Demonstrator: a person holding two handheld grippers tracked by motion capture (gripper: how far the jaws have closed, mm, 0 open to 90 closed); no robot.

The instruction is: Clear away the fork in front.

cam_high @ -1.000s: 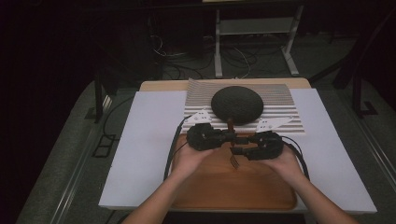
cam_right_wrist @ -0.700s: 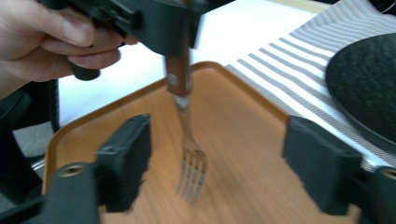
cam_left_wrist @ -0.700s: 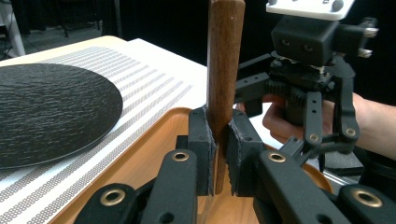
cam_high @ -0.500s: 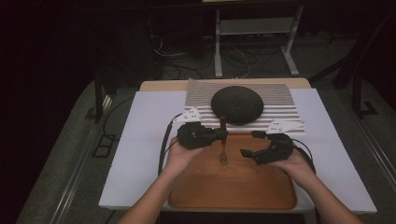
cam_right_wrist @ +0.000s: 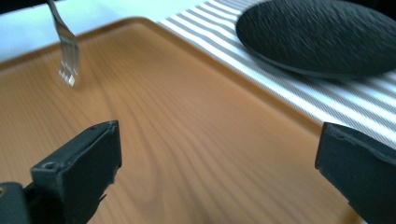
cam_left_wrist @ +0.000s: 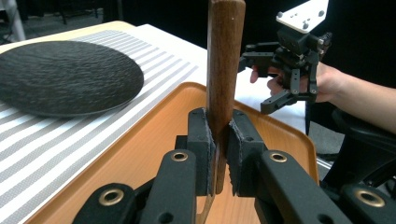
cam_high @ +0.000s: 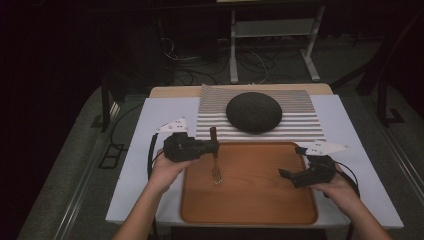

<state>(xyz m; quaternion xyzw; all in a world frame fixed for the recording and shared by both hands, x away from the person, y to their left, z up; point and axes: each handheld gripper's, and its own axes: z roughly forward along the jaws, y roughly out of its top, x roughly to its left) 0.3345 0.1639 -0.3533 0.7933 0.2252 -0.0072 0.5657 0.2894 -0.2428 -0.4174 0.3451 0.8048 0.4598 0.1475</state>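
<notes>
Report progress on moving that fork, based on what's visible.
Done: the left gripper is clamped on the fork by its wooden handle, tines over the tray. In hand: only that fork; the right gripper is open. Left: setting it down; the destination isn't evident.

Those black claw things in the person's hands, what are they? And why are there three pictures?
They are grippers, hand tools with two black fingers that pinch like tongs. A person holds one in each hand. One picture comes from a camera up high, looking down at the table. The other two come from small cameras riding on each gripper, looking along its fingers.

On the table lie a white cloth, a striped mat with a dark round plate on it, and a wooden tray.

The left gripper is pinching a fork by its wooden handle, with the prongs pointing down at the tray. The right gripper is open and holds nothing, over the tray's right side.
</notes>
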